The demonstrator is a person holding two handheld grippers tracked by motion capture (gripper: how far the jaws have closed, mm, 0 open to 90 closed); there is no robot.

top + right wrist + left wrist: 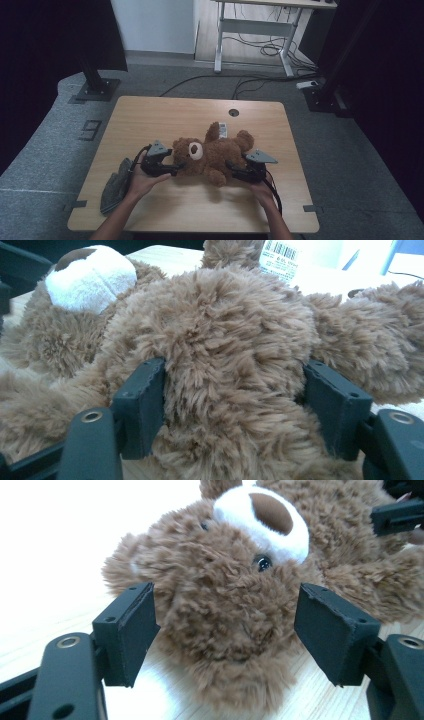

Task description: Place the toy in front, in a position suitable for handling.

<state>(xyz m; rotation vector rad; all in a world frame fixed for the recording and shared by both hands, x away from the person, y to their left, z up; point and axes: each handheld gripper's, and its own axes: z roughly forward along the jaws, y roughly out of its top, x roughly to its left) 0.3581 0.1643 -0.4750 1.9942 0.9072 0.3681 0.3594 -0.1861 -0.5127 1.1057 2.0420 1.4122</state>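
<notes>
Nearest us, our left gripper [225, 630] is spread around the teddy bear's [212, 152] head without pressing; our right gripper [235, 405] is spread, pads brushing its leg fur.

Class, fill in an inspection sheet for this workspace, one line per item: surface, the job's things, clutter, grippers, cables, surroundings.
Surface: light wooden table, round grommet hole near its far edge.
Job's things: brown teddy bear lying on its back mid-table, head toward the left gripper; white barcode tag on it.
Clutter: grey cloth at the table's left edge.
Grippers: left gripper open, jaws either side of the bear's head, gaps visible; right gripper astride the bear's body, fur against both jaws, looks open rather than clamped.
Cables: one trails from each gripper; more black cables on the floor.
Surroundings: grey carpet, white desk frame behind, black stand base at left.
</notes>
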